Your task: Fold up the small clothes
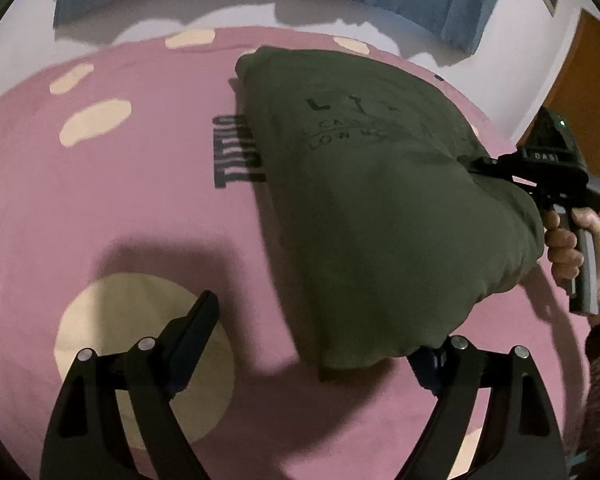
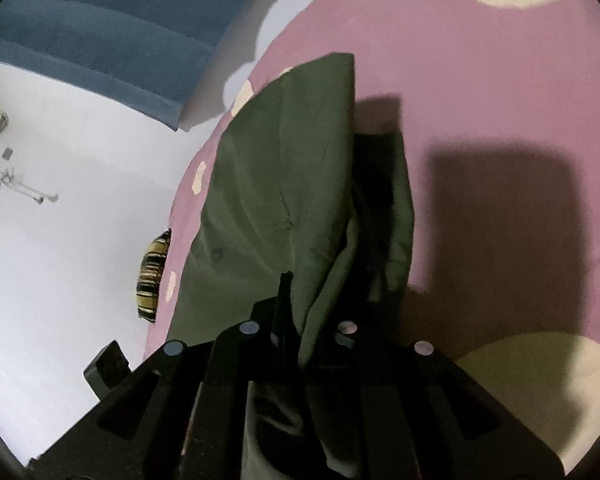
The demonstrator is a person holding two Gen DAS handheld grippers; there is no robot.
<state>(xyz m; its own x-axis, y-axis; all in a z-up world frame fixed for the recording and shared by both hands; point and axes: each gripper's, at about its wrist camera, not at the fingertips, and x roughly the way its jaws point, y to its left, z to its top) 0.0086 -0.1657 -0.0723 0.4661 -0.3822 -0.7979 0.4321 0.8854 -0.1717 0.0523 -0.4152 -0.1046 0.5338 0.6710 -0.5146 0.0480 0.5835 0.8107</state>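
Pinching one edge of the olive-green printed cotton T-shirt (image 1: 364,208) off the pink spotted bedsheet (image 1: 120,208), the right gripper (image 1: 480,166) has its fingers clamped shut on the cloth, probably to carry a fold over, while the left gripper (image 1: 320,340) beside the shirt's near hem has its fingers spread wide and empty.

A bedspread (image 1: 140,208) lies under everything. On it, ahead and to my right, lies the garment (image 1: 372,208), one edge lifted. My left gripper (image 1: 320,328) hangs spread wide over the bedspread, the garment's near corner over its right finger. My right gripper (image 2: 300,312) pinches the garment's right edge.
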